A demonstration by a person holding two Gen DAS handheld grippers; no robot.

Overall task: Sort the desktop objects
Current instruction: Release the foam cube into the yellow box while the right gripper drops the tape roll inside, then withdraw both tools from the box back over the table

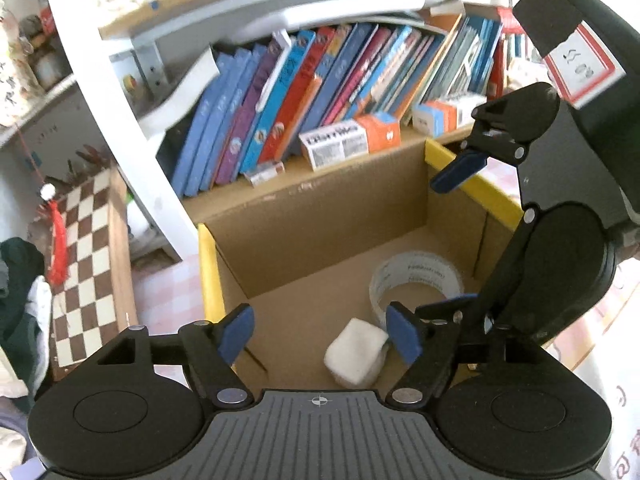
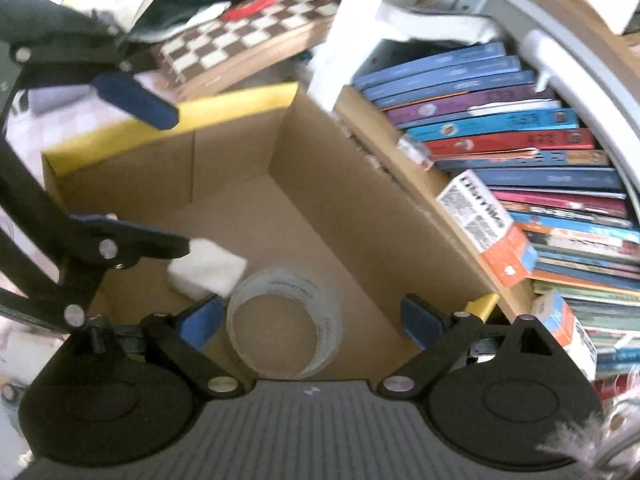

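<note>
Both sets of jaws stand apart with nothing clasped. Your left gripper (image 1: 324,330) hangs over the cardboard box (image 1: 320,216); between and just beyond its blue pads lies the white block (image 1: 356,354) on the box floor, not pressed by either pad. The tape roll (image 1: 416,280) lies flat just past the right pad, touching or nearly touching the block; contact is not clear. Your right gripper (image 2: 312,320) also points down into the box (image 2: 360,216), spread wide; the tape roll (image 2: 284,320) lies between its pads, loose on the floor. The white block (image 2: 208,270) sits just beyond its left pad. Books (image 1: 320,92) line the shelf behind the box.
</note>
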